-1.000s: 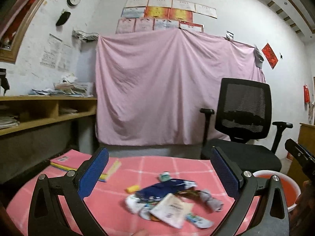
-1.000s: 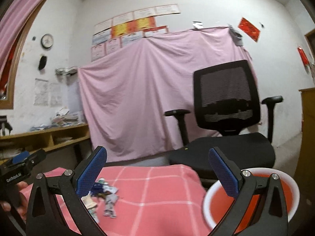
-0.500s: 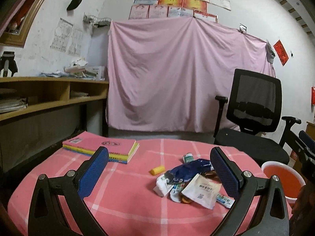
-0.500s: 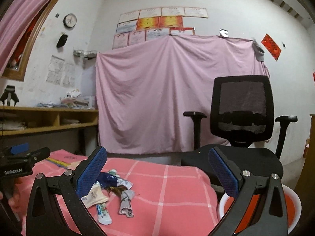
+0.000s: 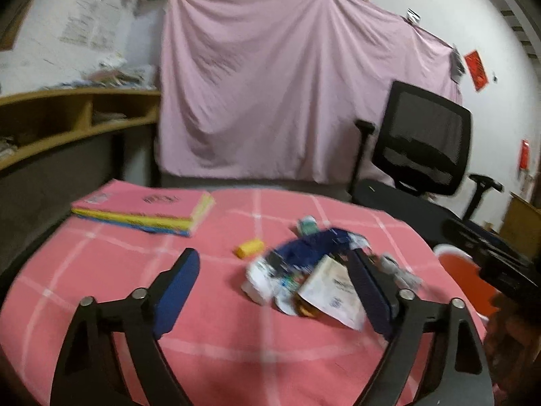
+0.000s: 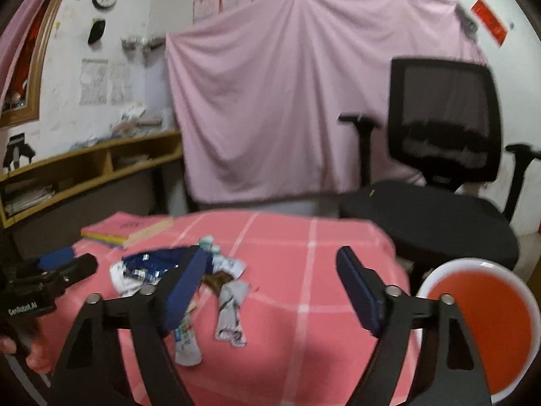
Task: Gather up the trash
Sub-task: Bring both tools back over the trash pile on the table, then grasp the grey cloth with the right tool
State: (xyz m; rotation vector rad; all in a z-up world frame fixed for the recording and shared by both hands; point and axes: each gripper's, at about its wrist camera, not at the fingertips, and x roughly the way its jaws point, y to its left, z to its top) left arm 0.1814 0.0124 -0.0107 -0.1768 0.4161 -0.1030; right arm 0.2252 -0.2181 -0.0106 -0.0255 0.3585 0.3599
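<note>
**Trash pile sits between 2 closing grippers**

Trash pile [image 5: 304, 277] lies heaped near the middle of the pink checked tablecloth [image 5: 101, 270]: a dark blue wrapper [image 5: 311, 245] on top, a white packet [image 5: 333, 291] at the near edge, crumpled white scraps around them. A yellow piece [image 5: 249, 247] lies just beside the heap, apart from it, and a stack of pink books [image 5: 142, 208] sits further back.

Left gripper [image 5: 274, 291] hovers over the cloth with its jaws closing. Nothing is pinched yet; the heap lies ahead, toward its right-hand finger. Right gripper [image 6: 270, 287] also has its jaws closing on nothing, and the pile lies ahead toward its left-hand finger, with 1 loose white strip [image 6: 230, 311] reaching into the gap.

Judging from both views, the heap runs roughly crosswise to the fingers and sits between the 2 hands, neither clearly nearer. The orange bin [image 6: 487, 321] stands beside the table on the right gripper's side, so that hand probably has the shorter carry.
</note>
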